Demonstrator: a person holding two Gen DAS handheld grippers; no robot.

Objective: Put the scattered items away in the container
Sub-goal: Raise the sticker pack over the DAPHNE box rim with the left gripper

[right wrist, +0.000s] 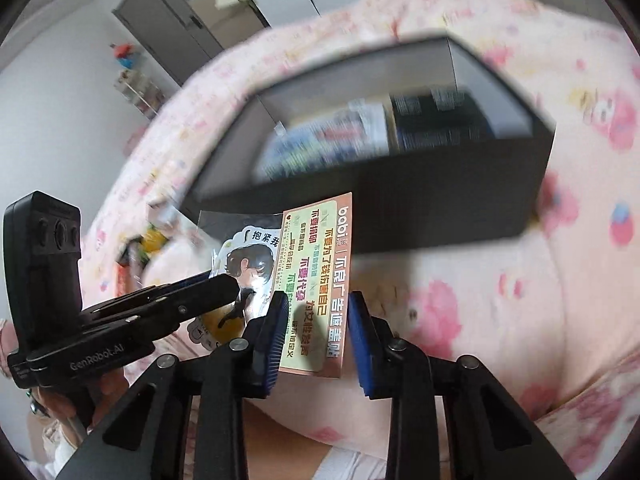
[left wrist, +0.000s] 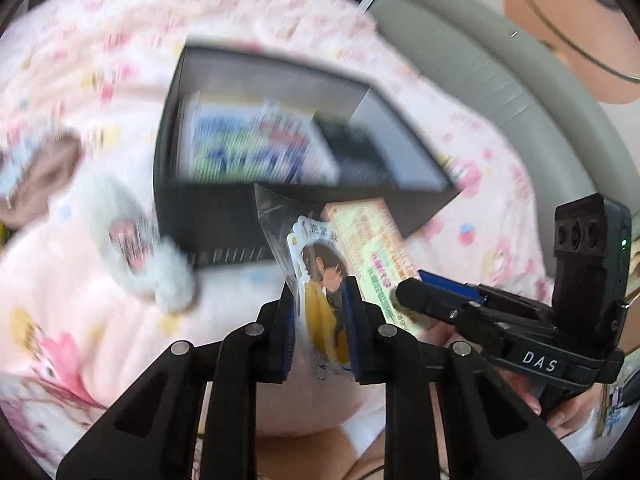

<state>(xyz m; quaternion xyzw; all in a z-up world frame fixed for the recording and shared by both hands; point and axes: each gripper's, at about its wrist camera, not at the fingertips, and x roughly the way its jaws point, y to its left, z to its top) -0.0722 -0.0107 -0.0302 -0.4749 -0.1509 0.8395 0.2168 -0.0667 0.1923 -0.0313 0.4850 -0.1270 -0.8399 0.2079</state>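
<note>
The left tongs (left wrist: 318, 320) are closed on a character sticker in a clear sleeve (left wrist: 320, 276), the blue pads pinching it on edge so it stands up between them. Just beside it, the right tongs (right wrist: 316, 336) have a peach-coloured printed card (right wrist: 316, 280) between their pads. The left pad touches the card's edge, but a gap shows at the right pad, so I cannot tell whether the grip is firm. The two tongs sit close together, the card and the sticker overlapping at their near edges.

Straight ahead of both lies the black box (right wrist: 400, 196), open at the top and resting on a bed under a pink patterned quilt (right wrist: 500, 320). Its near wall stands between the held things and its inside. Blurred printed packets (left wrist: 256, 148) already lie in it, along with something dark toward its far right corner.

On the quilt to the left of the box lie a pale fluffy thing (left wrist: 136, 240) and a brownish one (left wrist: 44, 176), both too blurred to name. A grey padded edge (left wrist: 480, 80) runs along the bed's far right side.
</note>
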